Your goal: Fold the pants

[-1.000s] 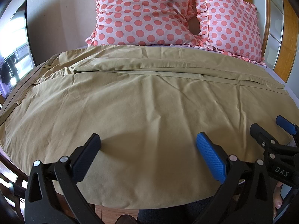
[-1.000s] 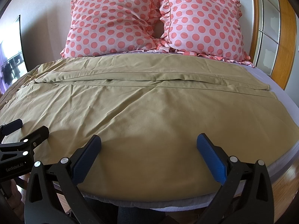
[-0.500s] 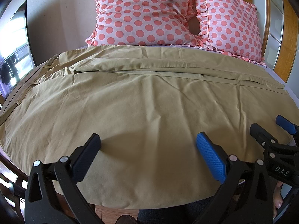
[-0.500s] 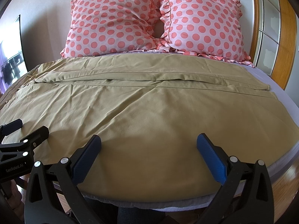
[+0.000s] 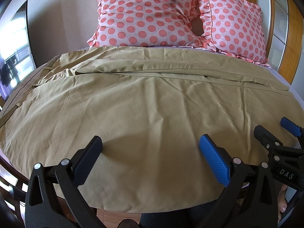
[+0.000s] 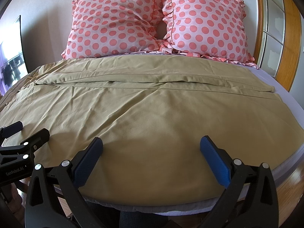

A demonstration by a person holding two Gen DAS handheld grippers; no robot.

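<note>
Khaki pants (image 5: 152,102) lie spread flat across the bed, waistband at the left, leg hems at the right; they also show in the right wrist view (image 6: 152,110). The far leg lies along the back, its seam overlapping the near leg. My left gripper (image 5: 150,148) is open and empty, hovering over the near edge of the pants. My right gripper (image 6: 151,148) is open and empty over the same near edge, further right. Each gripper shows at the side of the other's view.
Two pink polka-dot pillows (image 6: 155,22) stand against the headboard behind the pants. The lilac bed sheet (image 6: 285,95) shows at the right. A wooden door frame (image 6: 290,38) is at the right, a bright window (image 5: 13,47) at the left, wood floor below.
</note>
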